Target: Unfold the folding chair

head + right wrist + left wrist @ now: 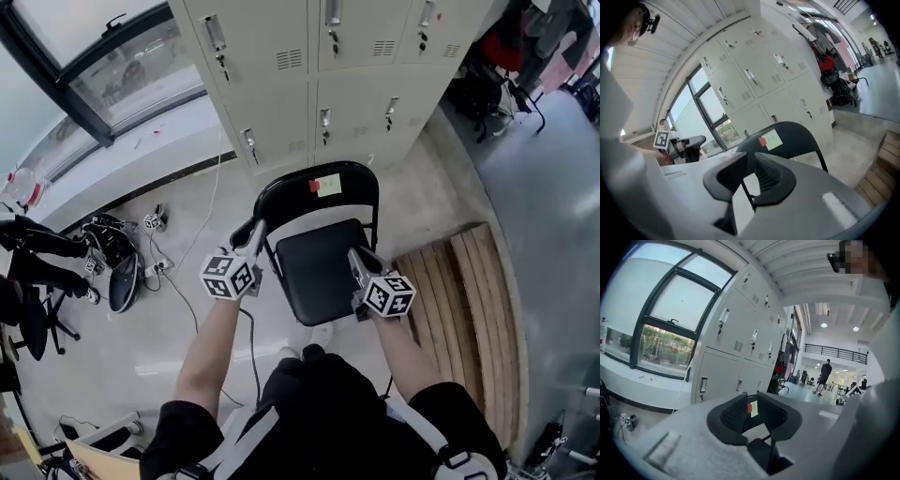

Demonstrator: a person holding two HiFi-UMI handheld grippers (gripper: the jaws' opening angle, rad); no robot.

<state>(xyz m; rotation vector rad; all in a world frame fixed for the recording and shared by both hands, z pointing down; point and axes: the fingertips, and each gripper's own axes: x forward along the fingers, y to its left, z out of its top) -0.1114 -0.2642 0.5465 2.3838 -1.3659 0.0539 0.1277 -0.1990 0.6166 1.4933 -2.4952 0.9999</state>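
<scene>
The black folding chair [323, 267] stands opened out on the floor in front of the lockers, seat flat, with a red and a pale sticker on its backrest. My left gripper [251, 236] hangs at the seat's left edge near the backrest frame. Its jaws stand apart with nothing between them, and the left gripper view looks through that gap [757, 414] at the chair [753, 420]. My right gripper [361, 262] hovers over the seat's right edge. A narrow gap [749, 180] shows between its jaws, empty, with the chair back [787, 138] beyond. Neither gripper touches the chair.
Beige lockers [319, 56] stand right behind the chair. Wooden planks [469, 300] lie on the floor to the right. Cables and black stands [112, 262] clutter the floor at left under the window ledge. A person [825, 376] walks far off in the hall.
</scene>
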